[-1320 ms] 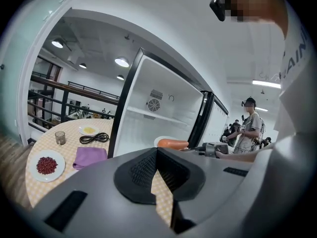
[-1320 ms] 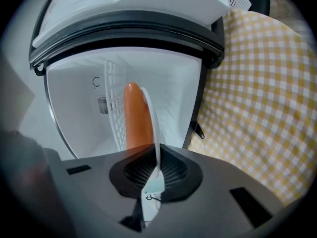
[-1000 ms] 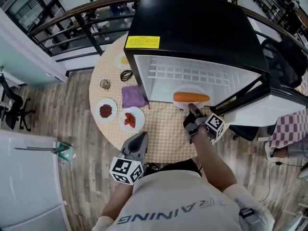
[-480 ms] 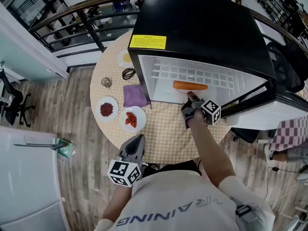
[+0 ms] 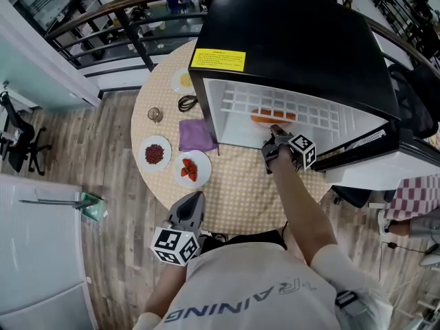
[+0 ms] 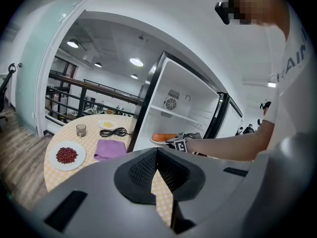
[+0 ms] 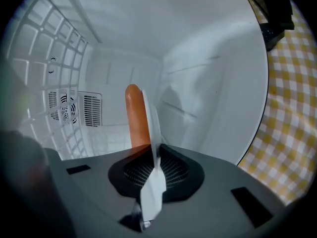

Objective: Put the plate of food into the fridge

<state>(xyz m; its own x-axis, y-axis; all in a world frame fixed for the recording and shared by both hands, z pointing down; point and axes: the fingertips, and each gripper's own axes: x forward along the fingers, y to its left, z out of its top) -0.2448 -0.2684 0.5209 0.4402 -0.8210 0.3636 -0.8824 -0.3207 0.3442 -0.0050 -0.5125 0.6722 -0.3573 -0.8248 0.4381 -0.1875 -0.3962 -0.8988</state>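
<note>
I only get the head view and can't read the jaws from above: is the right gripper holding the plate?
Observer: Yes. The right gripper pinches the plate by its rim, though its jaws have just eased open slightly.
Operator: Is it inside yet?
Observer: Yes. The fridge walls surround it, and a fan grille shows behind the orange food.
Operator: And the other hand?
Observer: The left gripper is shut, with nothing between its jaws.

Free room in fridge [image 5: 289, 33] beneath wire shelf [image 5: 240, 102]
</note>
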